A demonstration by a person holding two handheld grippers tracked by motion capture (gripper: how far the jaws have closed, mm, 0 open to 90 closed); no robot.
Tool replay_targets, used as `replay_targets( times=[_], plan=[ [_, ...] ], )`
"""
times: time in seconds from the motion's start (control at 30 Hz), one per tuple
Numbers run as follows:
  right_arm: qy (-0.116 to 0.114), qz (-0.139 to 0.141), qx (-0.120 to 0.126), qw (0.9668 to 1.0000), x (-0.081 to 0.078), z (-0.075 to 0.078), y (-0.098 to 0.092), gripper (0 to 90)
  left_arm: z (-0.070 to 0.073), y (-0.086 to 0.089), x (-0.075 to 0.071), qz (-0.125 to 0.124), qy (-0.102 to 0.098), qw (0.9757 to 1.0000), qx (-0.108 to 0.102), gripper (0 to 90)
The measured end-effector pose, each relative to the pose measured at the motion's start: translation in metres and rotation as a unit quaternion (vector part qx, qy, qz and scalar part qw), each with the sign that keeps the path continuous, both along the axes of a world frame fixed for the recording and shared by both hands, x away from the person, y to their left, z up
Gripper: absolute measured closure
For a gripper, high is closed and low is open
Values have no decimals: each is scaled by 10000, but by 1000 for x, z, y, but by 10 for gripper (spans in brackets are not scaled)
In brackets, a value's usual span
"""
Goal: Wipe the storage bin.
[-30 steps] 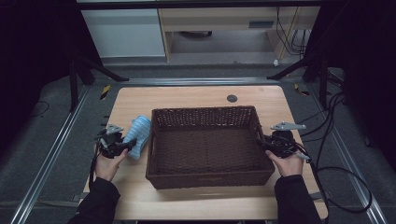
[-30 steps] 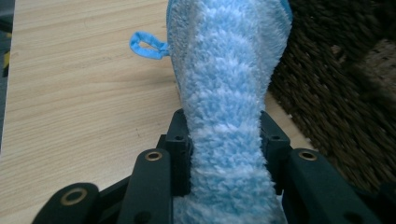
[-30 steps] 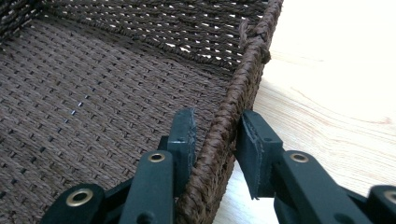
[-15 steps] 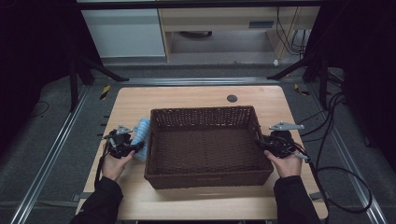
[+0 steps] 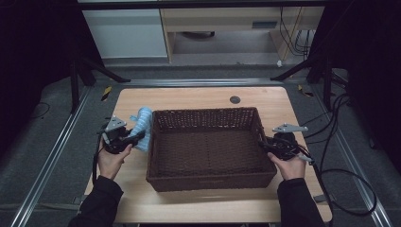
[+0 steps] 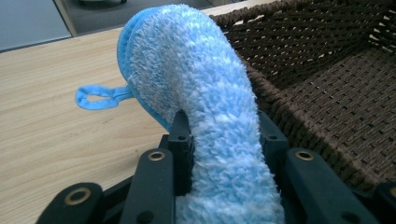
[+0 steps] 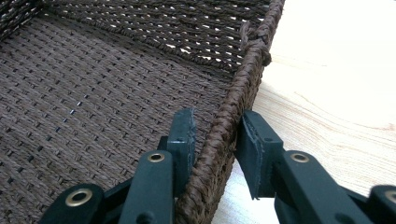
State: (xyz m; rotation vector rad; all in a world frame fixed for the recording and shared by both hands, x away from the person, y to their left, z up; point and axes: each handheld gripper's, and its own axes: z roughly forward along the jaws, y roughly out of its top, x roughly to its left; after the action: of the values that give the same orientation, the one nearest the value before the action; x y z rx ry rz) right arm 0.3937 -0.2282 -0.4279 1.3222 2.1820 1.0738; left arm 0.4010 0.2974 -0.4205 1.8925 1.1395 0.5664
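Pinching the blue fluffy cloth [image 6: 205, 88] between closing jaws, the left gripper [image 5: 124, 139] holds it just left of the wicker basket [image 5: 210, 177]. Right gripper [image 5: 268, 145] jaws straddle the basket's right rim, one pad inside, one outside.

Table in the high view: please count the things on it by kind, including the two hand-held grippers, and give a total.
Brown wicker basket: 1
Blue fluffy cloth: 1
Small dark round disc set in the table top: 1
Grippers: 2, left gripper and right gripper
Total: 5
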Motion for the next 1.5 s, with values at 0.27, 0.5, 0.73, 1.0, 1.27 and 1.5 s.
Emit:
replay_targets(
  times=[0.27,0.5,0.73,1.0,1.27,1.5],
  plan=[
    [-14,10,-13,10000,0,0,0,676,-28,-8,4,-52,516,9981,345,663],
    [-15,10,-32,10000,0,0,0,676,-49,-8,-6,-217,907,9943,525,665],
    [-17,10,-33,10000,0,0,0,676,-27,-3,-7,-204,512,9980,304,666],
    [-12,5,-25,10000,0,0,0,676,2,-5,-6,-220,29,9997,105,665],
    [-16,7,-27,10000,0,0,0,676,-24,-7,-11,-375,474,9977,306,667],
    [-14,-4,-27,10000,0,0,0,678,-40,-9,-23,-560,791,9943,453,668]
  ],
)
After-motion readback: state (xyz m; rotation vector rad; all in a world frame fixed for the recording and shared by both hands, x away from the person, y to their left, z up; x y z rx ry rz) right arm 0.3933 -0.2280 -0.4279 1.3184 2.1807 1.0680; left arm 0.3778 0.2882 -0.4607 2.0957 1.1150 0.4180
